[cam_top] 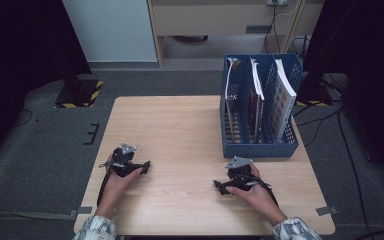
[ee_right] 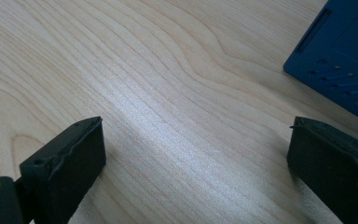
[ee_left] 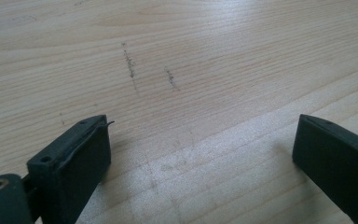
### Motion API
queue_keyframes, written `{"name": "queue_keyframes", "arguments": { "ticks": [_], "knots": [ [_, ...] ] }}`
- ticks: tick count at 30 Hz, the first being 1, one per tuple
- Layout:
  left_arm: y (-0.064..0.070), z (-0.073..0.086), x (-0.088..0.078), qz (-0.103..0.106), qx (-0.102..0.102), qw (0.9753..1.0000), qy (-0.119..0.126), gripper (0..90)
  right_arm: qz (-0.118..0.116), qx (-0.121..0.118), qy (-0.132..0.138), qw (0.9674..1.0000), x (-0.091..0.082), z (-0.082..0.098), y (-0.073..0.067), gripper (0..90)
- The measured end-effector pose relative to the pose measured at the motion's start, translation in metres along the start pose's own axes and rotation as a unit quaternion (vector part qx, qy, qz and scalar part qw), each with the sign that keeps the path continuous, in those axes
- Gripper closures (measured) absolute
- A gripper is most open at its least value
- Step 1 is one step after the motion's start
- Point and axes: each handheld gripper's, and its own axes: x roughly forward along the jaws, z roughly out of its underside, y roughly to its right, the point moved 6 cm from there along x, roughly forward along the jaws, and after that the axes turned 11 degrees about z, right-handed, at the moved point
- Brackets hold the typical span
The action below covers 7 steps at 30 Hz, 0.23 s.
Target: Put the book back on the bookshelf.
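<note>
- Desk [cam_top: 180,130], light wood, seen from above; person's forearms enter from the bottom edge.
- Left tongs [cam_top: 142,166] rest near desk's left front, jaws spread wide w/ nothing between; left gripper view shows bare wood w/ faint pencil-like marks [ee_left: 130,65].
- Right tongs [cam_top: 220,187] rest near right front, jaws also spread, empty.
- Blue file rack [cam_top: 260,107] stands at desk's right rear, just beyond right tongs, not touching; 3 slots hold upright books [cam_top: 282,97]. Rack's corner shows in right gripper view.
</note>
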Motion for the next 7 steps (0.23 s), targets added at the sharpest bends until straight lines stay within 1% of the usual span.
{"name": "queue_keyframes", "arguments": {
  "ticks": [7],
  "knots": [
    [0.0001,-0.0001,0.0003,0.0,0.0,1.0,-0.001,3.2,0.001,0.0,-0.001,1.0,0.0005,-0.0002,-0.0005,3.9]
  ]
}}
